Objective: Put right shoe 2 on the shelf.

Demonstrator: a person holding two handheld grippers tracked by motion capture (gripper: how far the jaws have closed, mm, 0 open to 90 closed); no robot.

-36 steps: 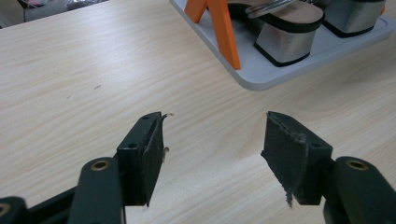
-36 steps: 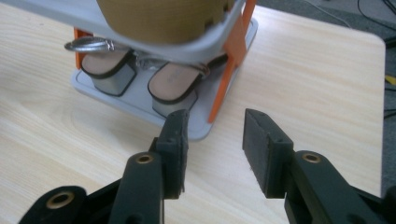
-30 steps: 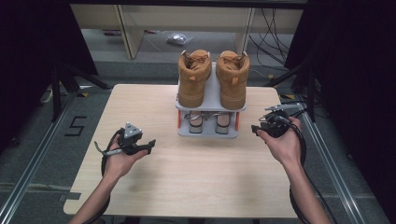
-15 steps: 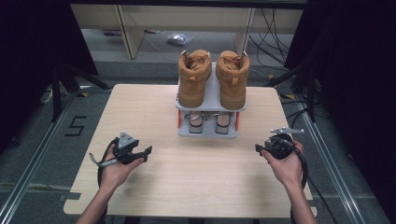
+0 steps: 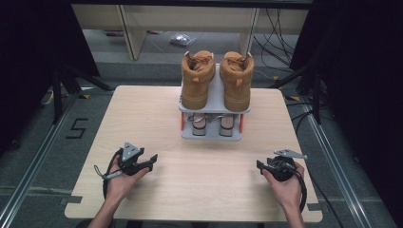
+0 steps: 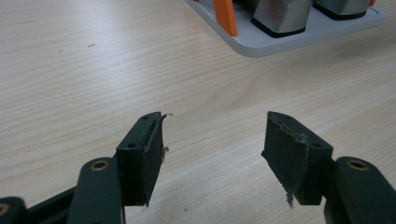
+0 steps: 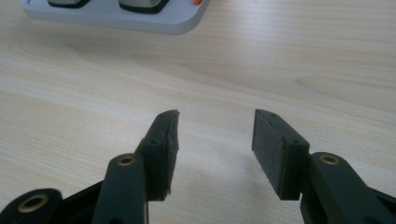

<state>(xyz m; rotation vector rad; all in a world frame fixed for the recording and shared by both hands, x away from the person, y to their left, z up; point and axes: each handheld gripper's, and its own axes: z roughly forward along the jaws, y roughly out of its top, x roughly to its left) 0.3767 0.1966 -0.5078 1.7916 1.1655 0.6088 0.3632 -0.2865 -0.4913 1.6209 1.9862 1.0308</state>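
The right gripper point(image 7: 215, 119) has its jaws spread with only bare tabletop between them; they have just been opening. A second ago that hand was raised beside the shoe rack's right end, and now it rests low near the front right corner of the wooden table point(image 5: 142, 109). The left gripper point(image 6: 212, 123) is likewise spread and empty, and it too has drawn back toward the near edge, though by less (its jaws have kept the same gap throughout).

Beyond them, well apart from both tools, the grey two-tier shoe rack point(image 5: 211, 135) stands at the middle of the table's far side. A pair of tan boots point(image 5: 216, 80) sits side by side on its upper shelf, and a smaller pair point(image 5: 213, 124), too small to identify, sits on the lower one.

With both hands withdrawn and nothing held, I judge the placing on the rack finished.
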